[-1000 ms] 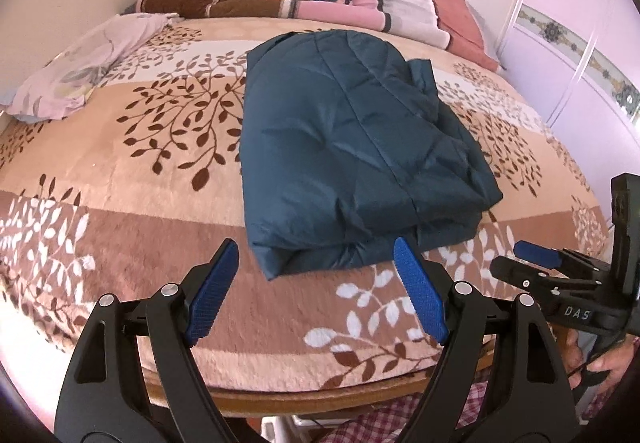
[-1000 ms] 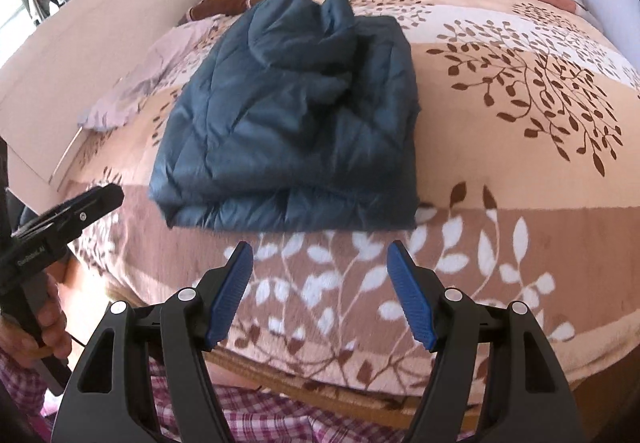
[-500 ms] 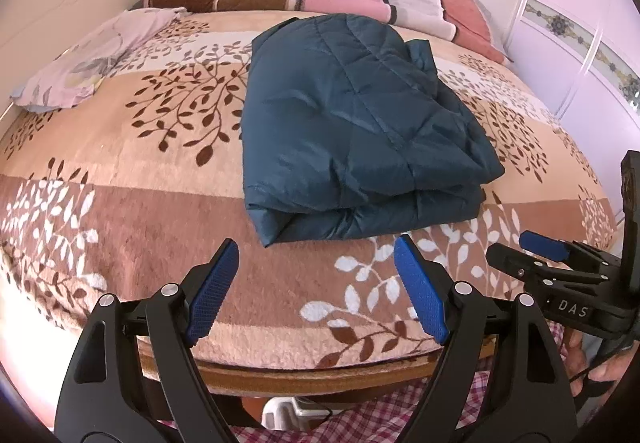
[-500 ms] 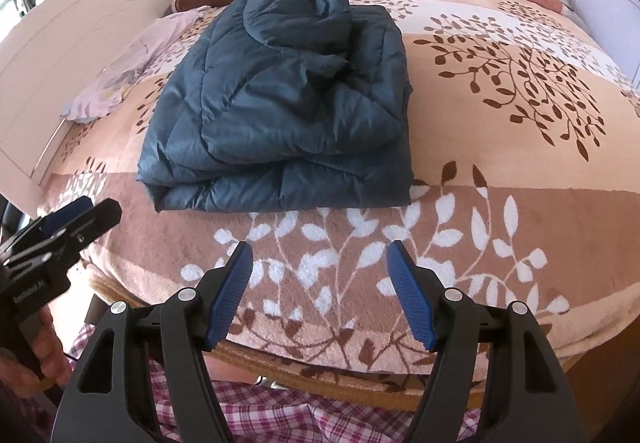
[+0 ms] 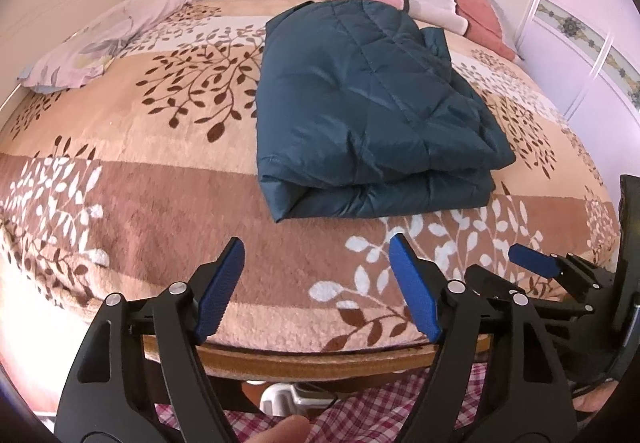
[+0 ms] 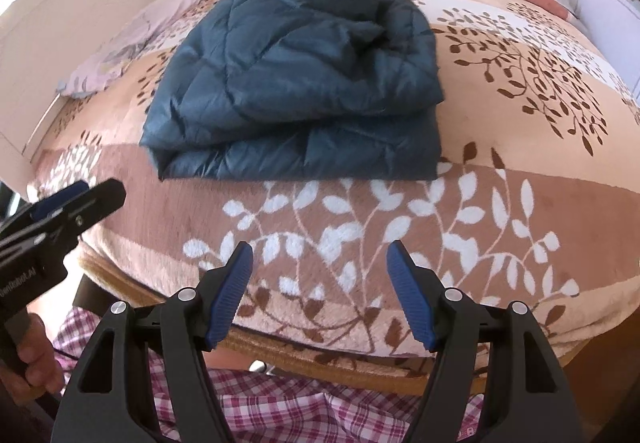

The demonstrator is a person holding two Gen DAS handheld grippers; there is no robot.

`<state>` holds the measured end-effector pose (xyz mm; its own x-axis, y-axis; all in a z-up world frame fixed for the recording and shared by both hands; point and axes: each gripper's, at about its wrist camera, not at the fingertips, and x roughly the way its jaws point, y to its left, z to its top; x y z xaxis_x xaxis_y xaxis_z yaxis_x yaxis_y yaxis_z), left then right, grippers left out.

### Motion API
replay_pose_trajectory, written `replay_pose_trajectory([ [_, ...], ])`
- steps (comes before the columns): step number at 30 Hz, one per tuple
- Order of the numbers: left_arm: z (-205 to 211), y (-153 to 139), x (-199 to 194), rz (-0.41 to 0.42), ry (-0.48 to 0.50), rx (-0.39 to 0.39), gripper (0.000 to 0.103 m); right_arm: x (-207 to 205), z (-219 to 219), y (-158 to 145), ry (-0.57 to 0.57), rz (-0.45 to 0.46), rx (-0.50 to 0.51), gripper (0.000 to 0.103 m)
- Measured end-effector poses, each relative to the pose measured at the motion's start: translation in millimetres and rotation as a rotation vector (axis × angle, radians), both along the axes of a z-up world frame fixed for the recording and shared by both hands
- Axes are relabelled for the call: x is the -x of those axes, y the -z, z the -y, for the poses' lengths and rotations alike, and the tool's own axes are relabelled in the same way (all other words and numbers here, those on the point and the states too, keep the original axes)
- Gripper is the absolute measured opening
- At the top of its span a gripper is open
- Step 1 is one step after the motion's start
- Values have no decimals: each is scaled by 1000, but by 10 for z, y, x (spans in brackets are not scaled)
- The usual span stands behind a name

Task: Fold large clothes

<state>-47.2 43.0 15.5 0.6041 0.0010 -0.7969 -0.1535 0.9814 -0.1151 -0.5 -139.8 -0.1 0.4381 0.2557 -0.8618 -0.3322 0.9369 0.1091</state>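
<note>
- Both grippers have backed off toward the bed edge since a second ago; jacket point(image 5: 372, 111) sits folded at 12 o'clock, untouched.
- Left gripper point(image 5: 316, 291) has just been closing a bit, nothing between its jaws.
- Right gripper point(image 6: 320, 291) is spread wide, empty.
- Fold looks pretty much done.

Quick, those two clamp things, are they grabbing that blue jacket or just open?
Left gripper: open, holding nothing; its jaws have just been closing a little, with nothing between them.
Right gripper: open, holding nothing.
The folded jacket lies untouched on the bed.
</note>
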Motion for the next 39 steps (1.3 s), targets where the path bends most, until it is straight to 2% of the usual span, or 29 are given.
replay_pose_trajectory([
  [15,38,76,26,-34,12,-4,63,39,-26,70,-13,-8,8,69],
  [39,62,112,-3,-55,16,-10,63,22,1,112,-14,-26,-6,69],
])
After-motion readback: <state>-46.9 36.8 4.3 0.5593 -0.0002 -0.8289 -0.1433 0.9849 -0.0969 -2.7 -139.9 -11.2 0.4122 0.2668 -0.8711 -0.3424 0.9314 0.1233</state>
